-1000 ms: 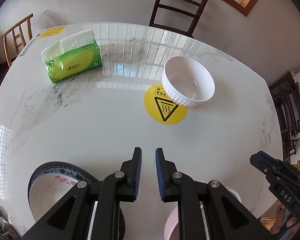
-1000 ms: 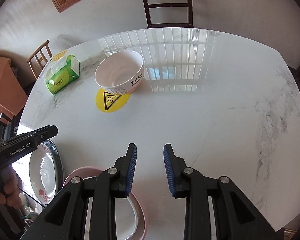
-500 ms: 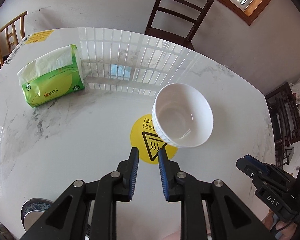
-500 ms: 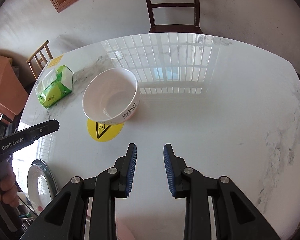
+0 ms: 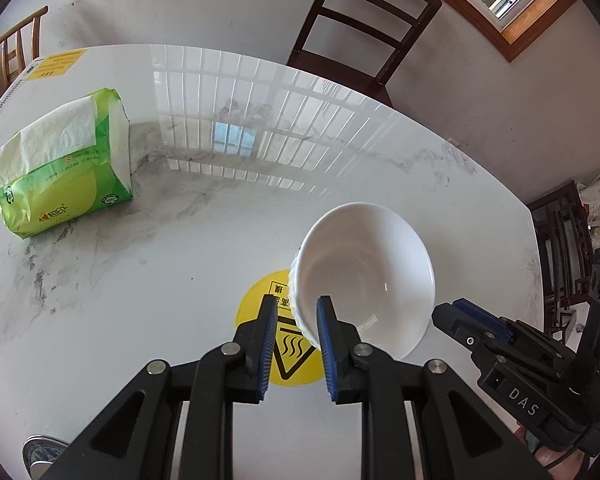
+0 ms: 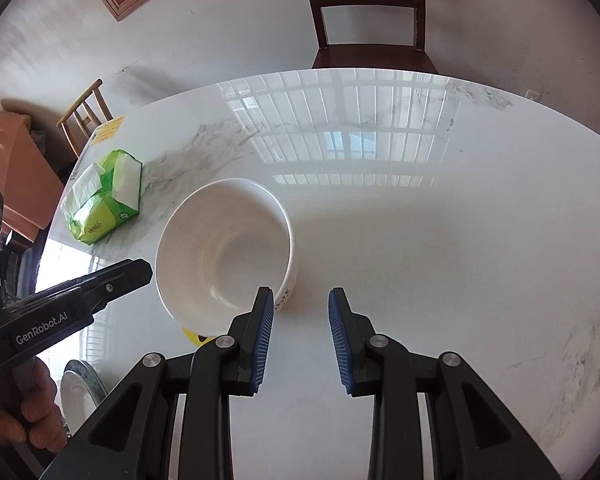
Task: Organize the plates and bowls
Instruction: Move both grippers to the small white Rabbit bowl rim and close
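Observation:
A white bowl (image 5: pixel 366 276) stands upright on the marble table, partly over a yellow round warning sticker (image 5: pixel 284 356). My left gripper (image 5: pixel 297 318) is open, its two blue pads on either side of the bowl's near-left rim, not closed on it. In the right wrist view the same bowl (image 6: pixel 224 252) sits just left of my right gripper (image 6: pixel 301 314), which is open and empty, its left finger in front of the bowl's right wall. A patterned plate shows at the table's near edge (image 5: pixel 40 446) and in the right wrist view (image 6: pixel 80 392).
A green tissue pack (image 5: pixel 60 168) lies at the far left of the table (image 5: pixel 140 300). A dark wooden chair (image 5: pixel 360 36) stands behind the far edge, a light wooden chair (image 6: pixel 84 116) at the far left. Dark furniture (image 5: pixel 564 248) stands to the right.
Both grippers have moved forward toward the white bowl. The left pads now straddle its rim and both grippers have opened slightly wider. The plates have slid out at the bottom.

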The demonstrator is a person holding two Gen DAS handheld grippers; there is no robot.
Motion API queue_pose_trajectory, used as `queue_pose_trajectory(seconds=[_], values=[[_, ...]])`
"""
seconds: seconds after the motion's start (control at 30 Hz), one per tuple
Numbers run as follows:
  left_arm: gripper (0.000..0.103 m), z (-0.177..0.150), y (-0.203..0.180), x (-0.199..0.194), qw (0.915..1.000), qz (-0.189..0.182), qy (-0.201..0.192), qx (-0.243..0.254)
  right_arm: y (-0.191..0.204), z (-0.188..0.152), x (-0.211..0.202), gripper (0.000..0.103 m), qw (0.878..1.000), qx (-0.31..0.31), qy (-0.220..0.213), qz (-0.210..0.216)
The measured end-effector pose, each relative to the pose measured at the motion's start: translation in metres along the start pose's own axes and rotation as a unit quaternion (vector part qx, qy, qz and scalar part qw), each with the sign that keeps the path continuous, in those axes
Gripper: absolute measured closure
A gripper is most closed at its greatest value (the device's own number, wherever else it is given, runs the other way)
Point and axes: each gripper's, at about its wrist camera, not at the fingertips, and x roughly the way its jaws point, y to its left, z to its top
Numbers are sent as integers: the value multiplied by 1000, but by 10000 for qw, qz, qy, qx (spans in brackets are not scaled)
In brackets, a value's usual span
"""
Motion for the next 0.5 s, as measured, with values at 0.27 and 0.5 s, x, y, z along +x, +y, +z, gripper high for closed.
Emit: queue_pose_trajectory(seconds=[0.27, 0.5], values=[[82, -1, 2, 20, 9998, 54, 145, 96, 3, 12, 28, 75, 9998, 35, 168, -27], [83, -3, 1, 29, 9997, 22, 156, 175, 10, 12, 44, 84, 9994, -153, 296, -61]])
